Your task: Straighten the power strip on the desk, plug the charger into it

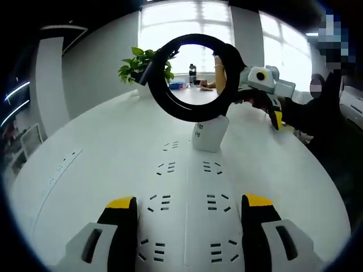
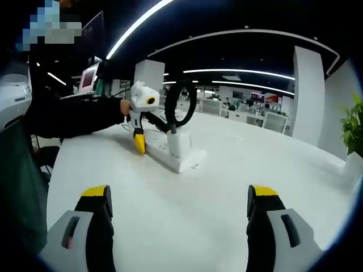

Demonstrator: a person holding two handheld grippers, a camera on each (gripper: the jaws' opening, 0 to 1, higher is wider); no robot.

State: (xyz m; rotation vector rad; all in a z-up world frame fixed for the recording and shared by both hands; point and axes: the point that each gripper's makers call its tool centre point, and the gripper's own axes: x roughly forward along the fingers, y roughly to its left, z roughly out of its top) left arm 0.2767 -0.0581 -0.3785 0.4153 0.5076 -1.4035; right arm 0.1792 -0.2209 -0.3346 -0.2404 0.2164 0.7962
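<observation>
Left gripper view: my left claw (image 1: 190, 204) is spread wide with nothing in it, both yellow-tipped jaws hanging just over the near end of the power strip (image 1: 187, 187). The strip lies flat on the white table (image 1: 102, 153) and runs straight away from me, two rows of sockets facing up. Toward its far end the white charger (image 1: 209, 135) stands upright on it; I can't tell if it's pushed all the way in. Its black cable (image 1: 170, 105) curls up into a big loop above it. Past that, off to the right, the other claw pokes in, and there's a potted plant (image 1: 142, 67) on the table's far edge by the bright windows

Right gripper view: my right claw (image 2: 178, 195) is wide open too, holding nothing, over bare table and well back from the strip. Further out the strip sits at an angle across the table with the charger on the end nearer the middle of the view and the cable loop rising over it. The left claw points down just beside the strip's other end, with a hand (image 2: 125, 106) gripping it from behind. Rows of desks sit way at the back
</observation>
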